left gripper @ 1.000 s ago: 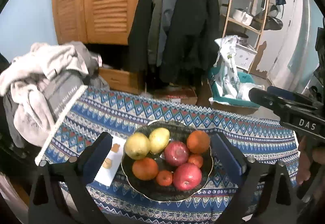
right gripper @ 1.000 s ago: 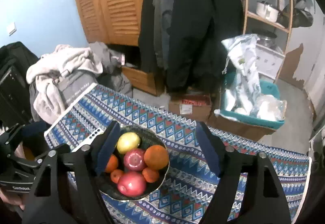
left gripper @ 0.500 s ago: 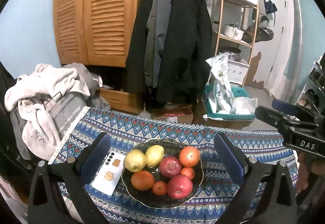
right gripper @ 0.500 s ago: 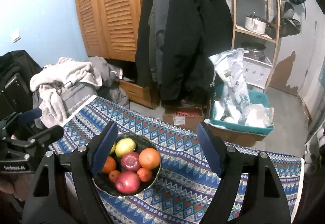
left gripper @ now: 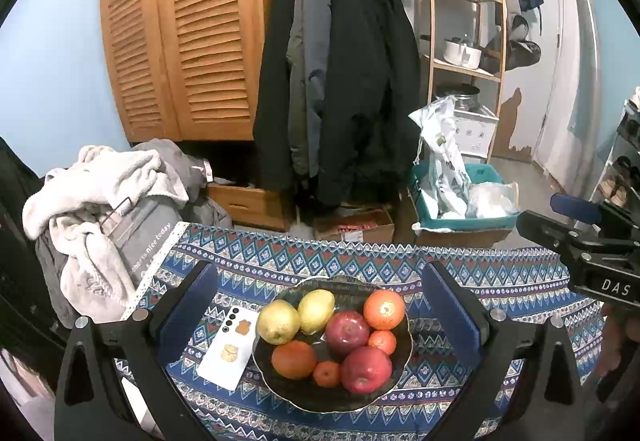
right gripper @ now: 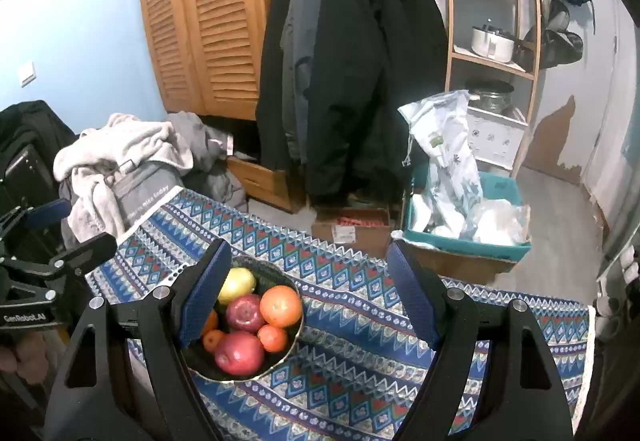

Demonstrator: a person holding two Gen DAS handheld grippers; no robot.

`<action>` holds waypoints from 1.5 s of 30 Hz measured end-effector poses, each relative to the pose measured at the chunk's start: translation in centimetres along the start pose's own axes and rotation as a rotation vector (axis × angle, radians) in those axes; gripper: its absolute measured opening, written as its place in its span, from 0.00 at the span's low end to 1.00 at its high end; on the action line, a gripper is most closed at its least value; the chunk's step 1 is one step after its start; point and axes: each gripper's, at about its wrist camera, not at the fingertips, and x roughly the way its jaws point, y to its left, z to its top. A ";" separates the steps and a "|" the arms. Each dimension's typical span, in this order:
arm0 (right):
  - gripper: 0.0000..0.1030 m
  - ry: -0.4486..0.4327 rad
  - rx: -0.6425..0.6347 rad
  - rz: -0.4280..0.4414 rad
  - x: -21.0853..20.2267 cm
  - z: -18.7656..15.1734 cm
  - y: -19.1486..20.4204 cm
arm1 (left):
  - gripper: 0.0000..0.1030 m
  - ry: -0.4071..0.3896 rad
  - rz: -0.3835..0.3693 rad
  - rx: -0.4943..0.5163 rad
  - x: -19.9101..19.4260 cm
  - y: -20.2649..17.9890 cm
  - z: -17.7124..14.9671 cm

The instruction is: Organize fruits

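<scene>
- The table (left gripper: 500,273) has a blue zigzag cloth on it, and it holds everything up.
- The dark bowl (left gripper: 404,357) sits in the middle of the cloth. Its sides likely keep the round fruit from rolling away.
- All the fruit is piled in the bowl: a red apple (left gripper: 366,364), an orange (left gripper: 384,309) and a yellow lemon (left gripper: 316,310). The lemon's long way tips up and toward the far side.
- A white phone (left gripper: 230,355) lies flat just beside the bowl.
- The left gripper (left gripper: 320,317) is wide open and holds nothing.
- The right gripper (right gripper: 308,297) is wide open too, also holding nothing.
</scene>
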 end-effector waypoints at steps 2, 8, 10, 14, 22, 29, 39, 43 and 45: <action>0.77 0.002 0.000 0.002 0.0 0.0 0.0 | 1.00 0.003 -0.002 0.003 0.0 -0.1 0.0; 0.77 0.004 -0.001 0.001 0.1 0.0 0.1 | 1.00 0.012 -0.002 0.005 0.2 -0.2 0.0; 0.77 0.010 -0.004 0.002 0.3 0.0 0.3 | 1.00 0.019 -0.003 0.007 0.3 -0.3 0.0; 0.77 0.015 -0.007 0.002 0.5 -0.2 0.3 | 1.00 0.026 -0.001 0.009 0.5 -0.3 -0.1; 0.77 0.016 -0.010 0.000 0.6 -0.4 0.3 | 1.00 0.043 0.011 -0.004 0.6 -0.1 -0.1; 0.77 0.021 -0.011 -0.001 0.6 -0.6 0.1 | 1.00 0.034 0.030 0.007 0.6 -0.2 -0.2; 0.77 0.027 -0.015 0.000 0.6 -0.9 -0.1 | 1.00 0.050 0.026 0.011 0.6 -0.4 -0.3; 0.77 0.029 -0.015 -0.002 0.6 -0.8 0.0 | 1.00 0.048 0.027 0.007 0.6 -0.5 -0.2; 0.77 0.029 -0.015 -0.001 0.6 -0.8 -0.1 | 1.00 0.049 0.027 0.009 0.7 -0.5 -0.2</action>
